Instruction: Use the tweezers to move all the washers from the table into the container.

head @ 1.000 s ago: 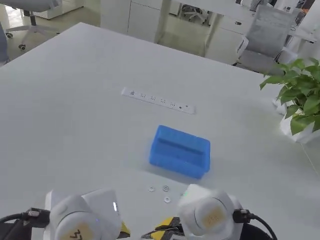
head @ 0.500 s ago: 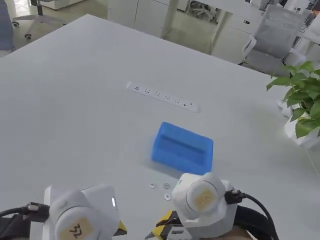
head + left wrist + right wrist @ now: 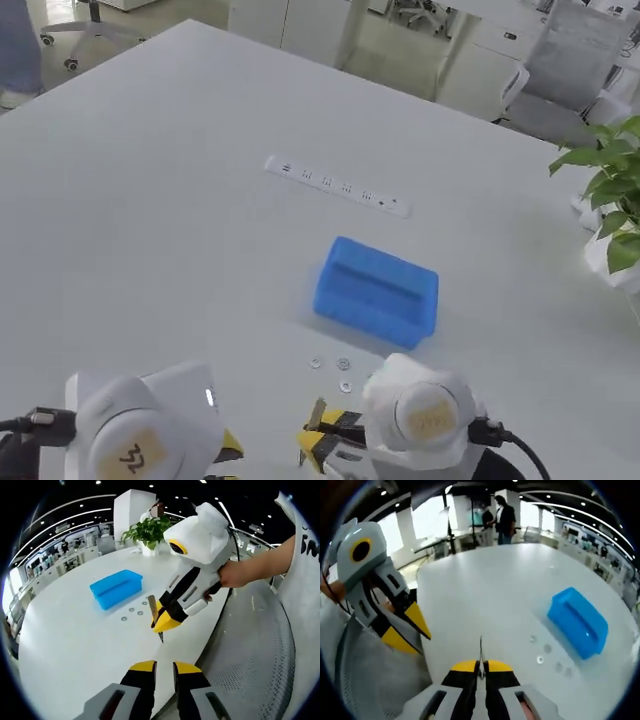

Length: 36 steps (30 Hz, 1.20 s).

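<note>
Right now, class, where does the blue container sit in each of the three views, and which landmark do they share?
Head view: blue container right of centre, past the washers.
Left gripper view: container upper left of centre, beyond the washers.
Right gripper view: container at the right, washers to its lower left.
Shared landmark: the washers beside the container.

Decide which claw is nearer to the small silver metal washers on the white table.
Right. The right claw, holding the thin metal tweezers, sits just short of the small metal washers; the left claw is farther off, on the right claw's far side from them.
</note>
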### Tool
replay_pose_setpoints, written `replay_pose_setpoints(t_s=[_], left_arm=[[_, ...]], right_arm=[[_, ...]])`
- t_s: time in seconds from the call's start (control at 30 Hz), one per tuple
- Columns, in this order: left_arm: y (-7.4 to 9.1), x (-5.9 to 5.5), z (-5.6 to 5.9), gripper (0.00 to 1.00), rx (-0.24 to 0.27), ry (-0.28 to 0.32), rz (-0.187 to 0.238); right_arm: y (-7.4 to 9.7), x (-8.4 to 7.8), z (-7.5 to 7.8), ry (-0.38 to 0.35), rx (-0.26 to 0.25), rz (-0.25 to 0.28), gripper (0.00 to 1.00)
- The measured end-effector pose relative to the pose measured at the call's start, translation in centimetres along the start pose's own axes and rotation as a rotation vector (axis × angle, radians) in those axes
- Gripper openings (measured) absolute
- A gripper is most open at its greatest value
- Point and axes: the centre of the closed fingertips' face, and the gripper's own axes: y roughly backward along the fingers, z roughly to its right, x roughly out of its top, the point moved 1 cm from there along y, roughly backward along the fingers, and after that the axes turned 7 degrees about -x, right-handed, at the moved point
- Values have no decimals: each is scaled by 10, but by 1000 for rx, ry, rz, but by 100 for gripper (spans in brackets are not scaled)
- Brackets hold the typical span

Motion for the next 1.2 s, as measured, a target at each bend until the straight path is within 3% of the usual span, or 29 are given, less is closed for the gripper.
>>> replay_pose_setpoints(t_s=[0.2, 0.37, 0.47, 0.6, 0.7, 0.83, 0.93, 1.07, 1.2], left_arm=[[2, 1, 1, 18, 29, 63, 30], [3, 5, -7, 36, 81, 102, 66], [4, 6, -11, 41, 106, 129, 76], [5, 1, -17, 56, 147, 174, 71], [10, 2, -22, 66, 186, 214, 104], [14, 1, -28, 78, 227, 236, 113], [15, 2, -31, 89, 233, 268, 130], [14, 5, -31, 93, 229, 299, 142], [14, 9, -31, 95, 236, 292, 140]], right_arm=[[3, 2, 6, -43, 0, 9, 1], [10, 19, 17, -115, 0, 62, 2], [12, 28, 27, -124, -13, 90, 2], [11, 39, 37, -113, -25, 118, 2], [8, 49, 49, -87, -40, 135, 3], [3, 60, 63, -91, -43, 158, 3], [-1, 66, 71, -94, -41, 170, 3], [-7, 67, 79, -67, -43, 171, 3], [-12, 68, 84, -76, -30, 180, 3]])
